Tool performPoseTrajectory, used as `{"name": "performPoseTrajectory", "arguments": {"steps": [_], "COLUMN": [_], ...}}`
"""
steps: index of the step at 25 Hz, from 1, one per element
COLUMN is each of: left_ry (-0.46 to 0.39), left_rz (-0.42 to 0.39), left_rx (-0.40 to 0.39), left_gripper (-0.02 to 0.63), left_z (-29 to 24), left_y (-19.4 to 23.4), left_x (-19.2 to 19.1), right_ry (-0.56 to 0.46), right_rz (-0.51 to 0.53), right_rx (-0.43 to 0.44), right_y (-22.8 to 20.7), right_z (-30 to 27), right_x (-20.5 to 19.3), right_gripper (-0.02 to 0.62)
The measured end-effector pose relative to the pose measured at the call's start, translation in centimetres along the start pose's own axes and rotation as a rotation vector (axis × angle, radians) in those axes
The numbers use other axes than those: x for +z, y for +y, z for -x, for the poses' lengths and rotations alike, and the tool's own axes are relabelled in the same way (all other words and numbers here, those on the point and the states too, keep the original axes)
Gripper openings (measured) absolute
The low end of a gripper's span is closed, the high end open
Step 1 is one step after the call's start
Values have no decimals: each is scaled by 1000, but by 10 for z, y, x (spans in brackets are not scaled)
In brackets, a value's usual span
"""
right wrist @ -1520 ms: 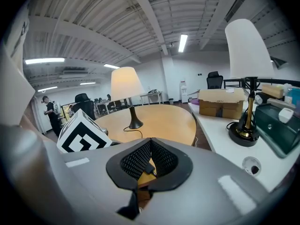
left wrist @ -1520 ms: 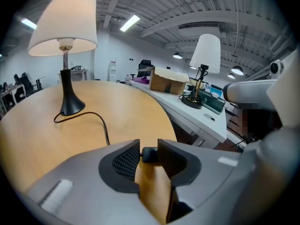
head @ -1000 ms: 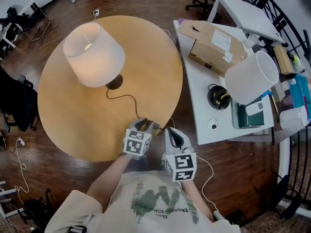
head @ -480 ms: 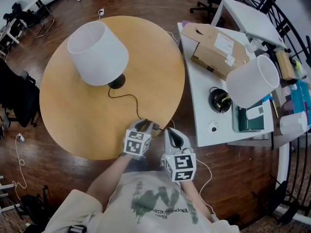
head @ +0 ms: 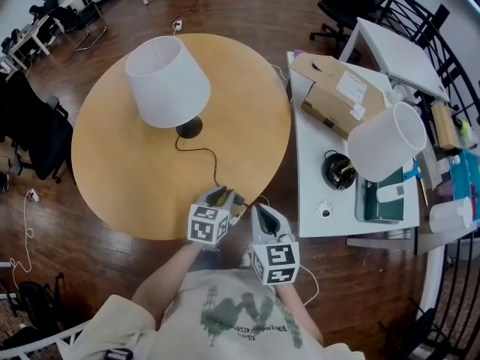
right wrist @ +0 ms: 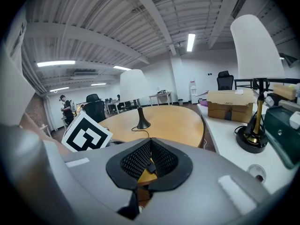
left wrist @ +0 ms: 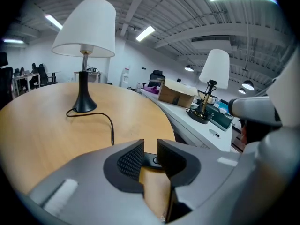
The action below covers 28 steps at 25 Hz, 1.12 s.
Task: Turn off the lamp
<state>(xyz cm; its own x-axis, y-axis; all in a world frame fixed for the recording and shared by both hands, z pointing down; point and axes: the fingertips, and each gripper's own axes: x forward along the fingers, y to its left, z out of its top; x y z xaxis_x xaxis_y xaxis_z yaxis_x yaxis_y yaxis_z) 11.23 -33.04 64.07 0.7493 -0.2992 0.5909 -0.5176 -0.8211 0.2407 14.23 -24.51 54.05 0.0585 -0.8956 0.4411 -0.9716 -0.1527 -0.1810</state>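
The lamp stands on the round wooden table (head: 127, 171), its white shade (head: 166, 81) unlit above a black base (head: 189, 128). Its black cord (head: 201, 153) runs to the table's near edge. There my left gripper (head: 223, 196) is shut on the cord's small black switch (left wrist: 153, 161), which spans both pads at the table edge. My right gripper (head: 259, 210) sits just right of it, off the table edge, with its tips together (right wrist: 151, 139). A small dark piece shows under those tips; what it is I cannot tell. The lamp (right wrist: 134, 86) is also seen in the right gripper view.
A white desk (head: 307, 163) adjoins the table on the right, carrying a cardboard box (head: 341, 96) and a second white-shaded lamp (head: 386, 141). Black chairs (head: 37, 141) stand at the left, an office chair (head: 345, 6) beyond. A black railing runs along the far right.
The lamp's shade glowed a second ago and has been dark since half a second ago. Both grippers have stayed at the table edge.
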Motion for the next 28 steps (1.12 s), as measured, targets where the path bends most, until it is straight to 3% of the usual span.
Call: {"name": "performPoseTrajectory", "arguments": {"steps": [10, 16, 22, 28], "left_ry": [-190, -312, -421, -505], "left_rz": [70, 117, 150, 150], "left_rx": [157, 218, 252, 241], "left_gripper": [77, 25, 0, 0], "left_z": [73, 139, 202, 260], "left_y": [-16, -23, -28, -43], "left_x": [30, 43, 50, 38], "right_ry": [-35, -68, -130, -162], "right_rz": [71, 107, 117, 124], "right_rx": [194, 295, 347, 367], "right_y": [25, 61, 101, 146], "right_z": [17, 32, 53, 83], "right_x": [10, 24, 41, 32], "right_gripper": [0, 0, 0, 0]}}
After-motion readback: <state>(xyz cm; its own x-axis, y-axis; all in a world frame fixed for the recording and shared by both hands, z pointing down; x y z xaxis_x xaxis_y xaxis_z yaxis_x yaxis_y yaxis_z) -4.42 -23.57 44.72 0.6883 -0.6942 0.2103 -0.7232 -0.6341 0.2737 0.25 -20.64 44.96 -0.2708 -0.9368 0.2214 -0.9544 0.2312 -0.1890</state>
